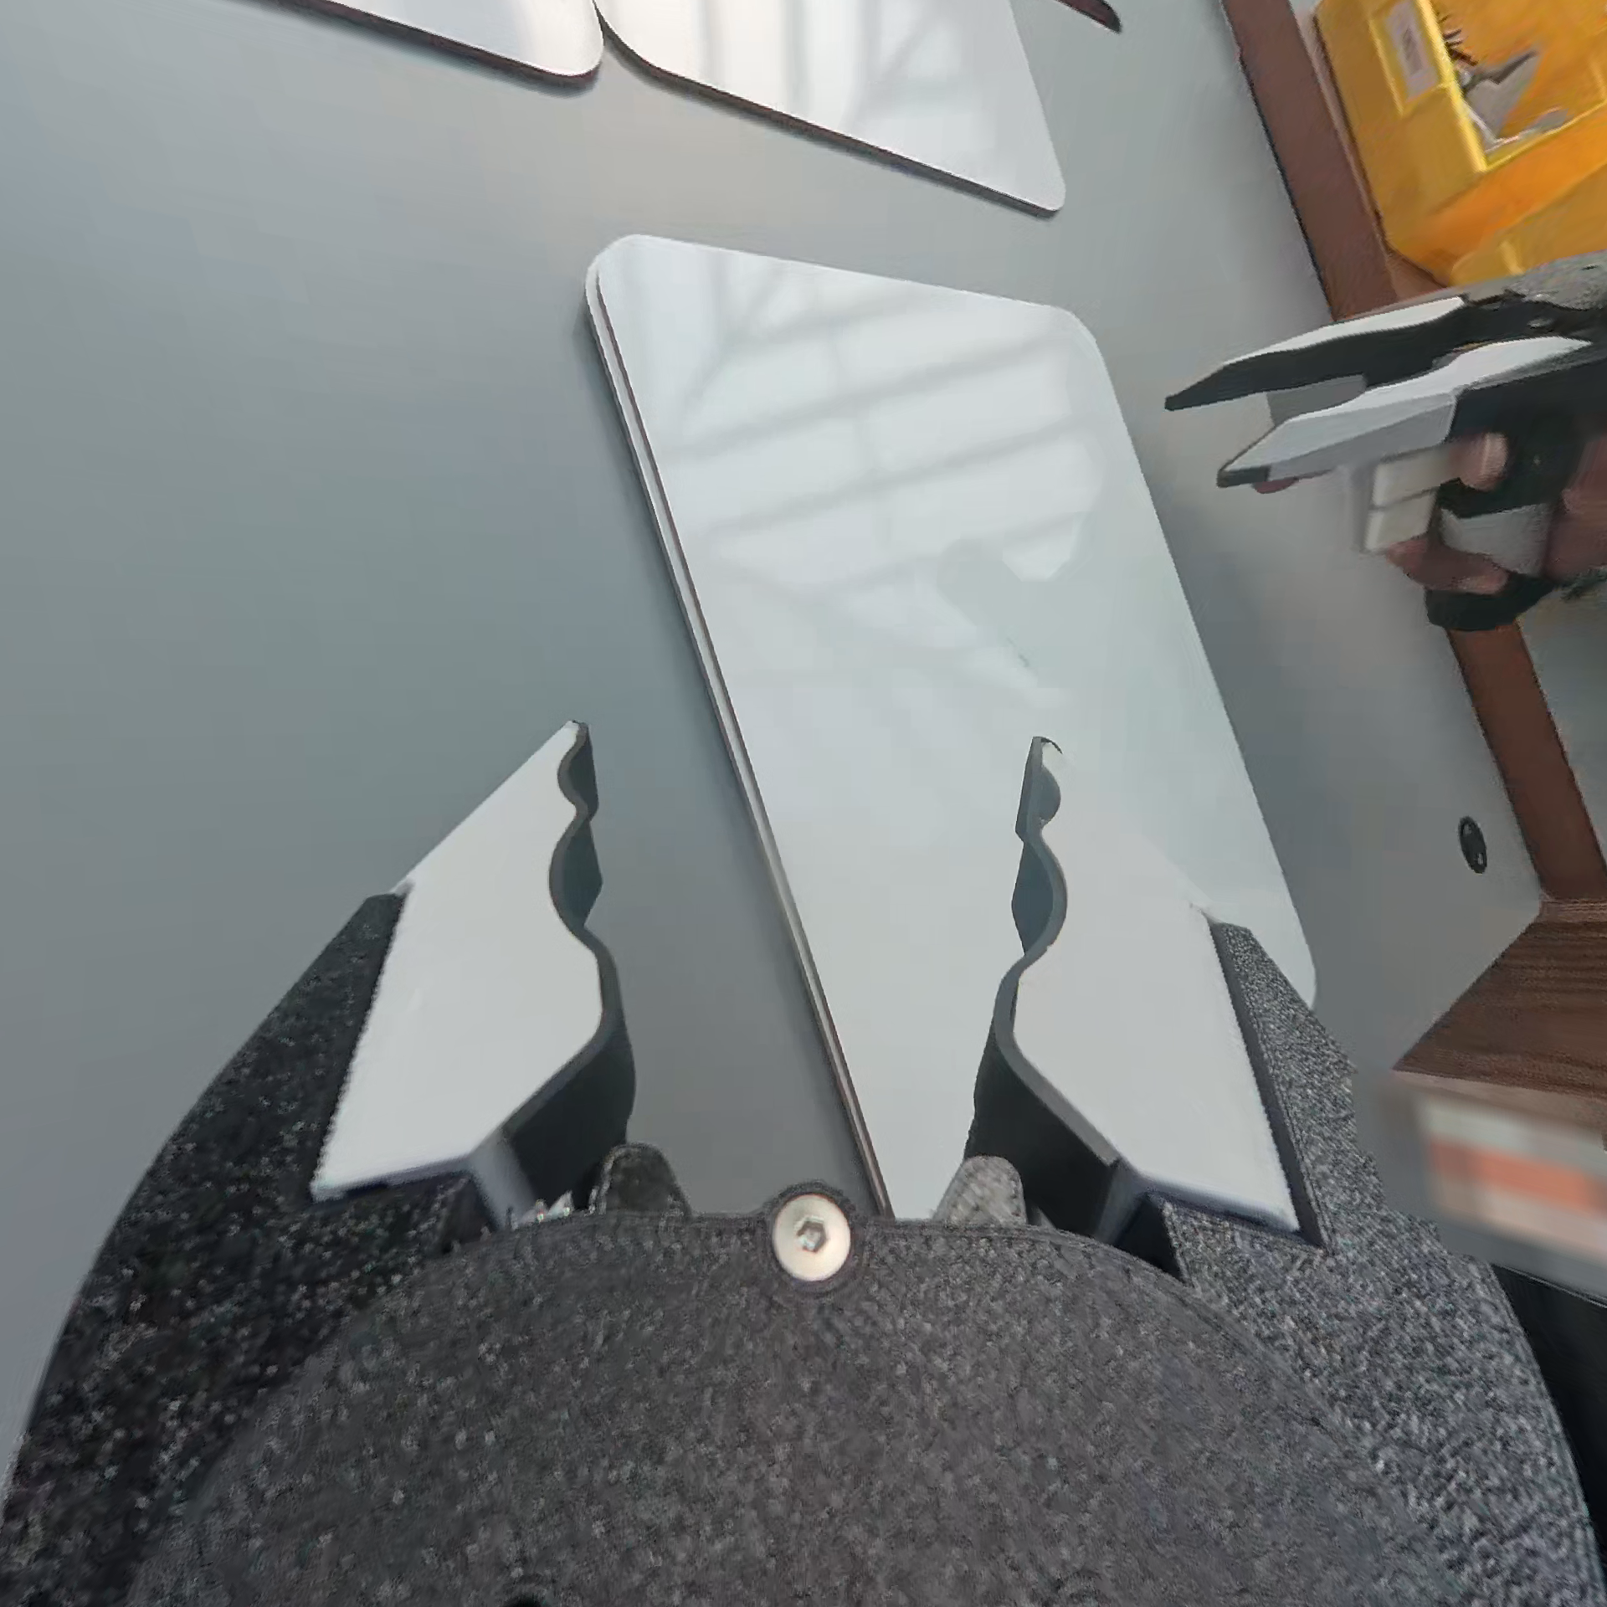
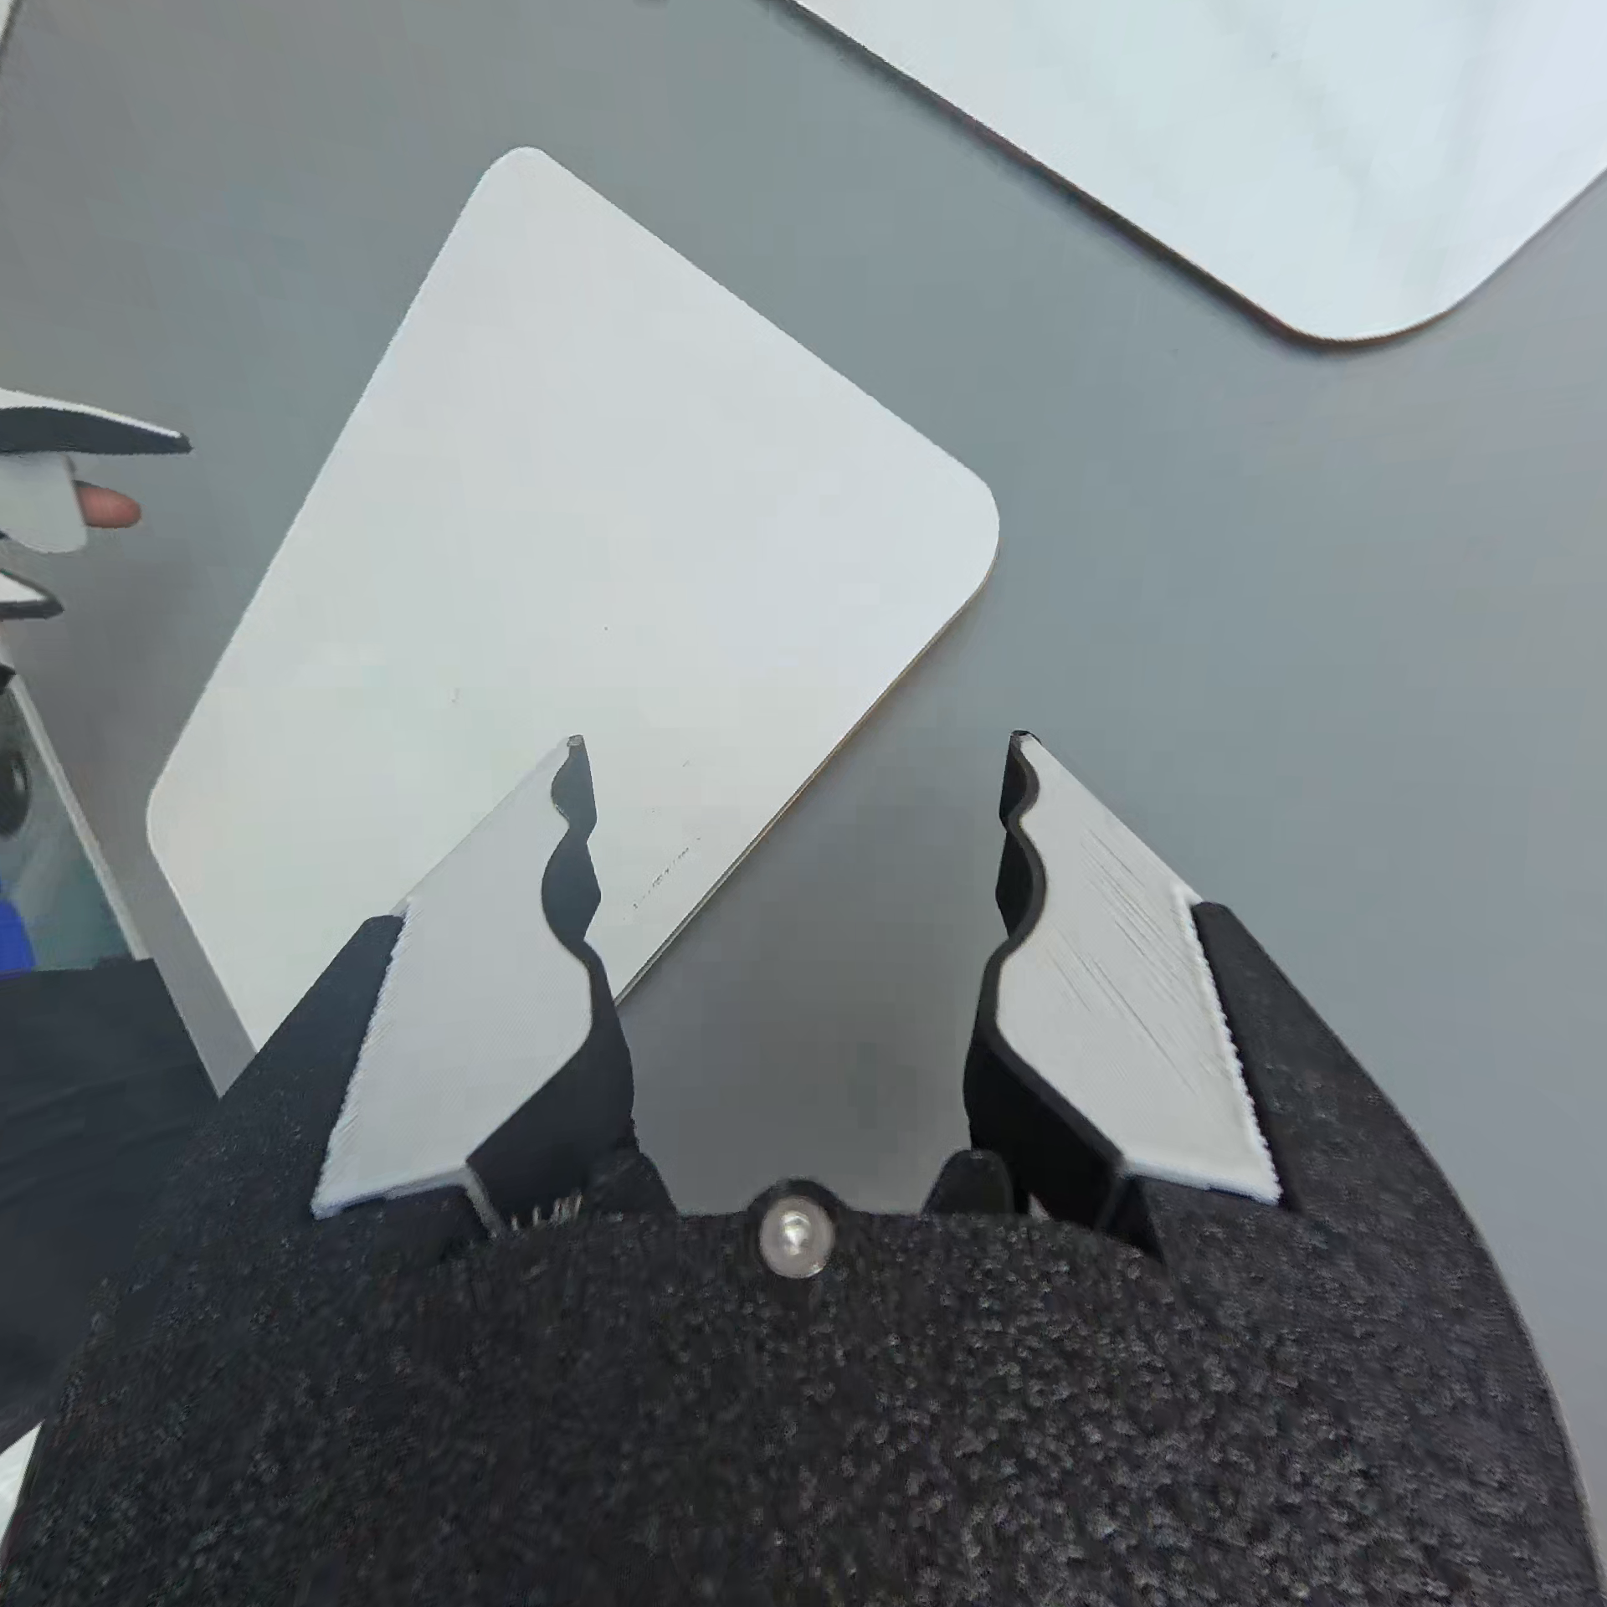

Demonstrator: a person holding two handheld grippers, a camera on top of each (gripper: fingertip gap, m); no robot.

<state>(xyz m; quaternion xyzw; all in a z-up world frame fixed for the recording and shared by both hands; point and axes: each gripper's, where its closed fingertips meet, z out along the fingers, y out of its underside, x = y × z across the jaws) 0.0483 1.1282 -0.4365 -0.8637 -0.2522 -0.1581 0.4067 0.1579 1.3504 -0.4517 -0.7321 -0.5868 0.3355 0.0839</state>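
Two grippers hang above the grey table (image 1: 261, 522), and I see both empty. My left gripper (image 1: 809, 748) has its fingers spread wide with nothing between them; below the gap lies the long edge of a white board (image 1: 870, 539) with rounded corners, lying flat on the table, and my right-hand fingertip (image 1: 1039, 783) sits over the board's surface while the other one is over bare table. That edge shows more than one thin layer, so it may be boards stacked together. My right gripper (image 2: 800, 748) is likewise spread and holds nothing; its left fingertip (image 2: 574, 783) is over the near corner part of the white board (image 2: 565, 539), the rest of the gap over grey table just beside the board's edge. From the left camera I see the right gripper (image 1: 1217, 435) beyond the board's right side, held in a person's hand (image 1: 1478, 522). Beyond the board's far end lie two more white boards (image 1: 835, 87) side by side, apart from it. Farther right, past the table's brown wooden border (image 1: 1287, 174), stands a yellow bin (image 1: 1478, 156).
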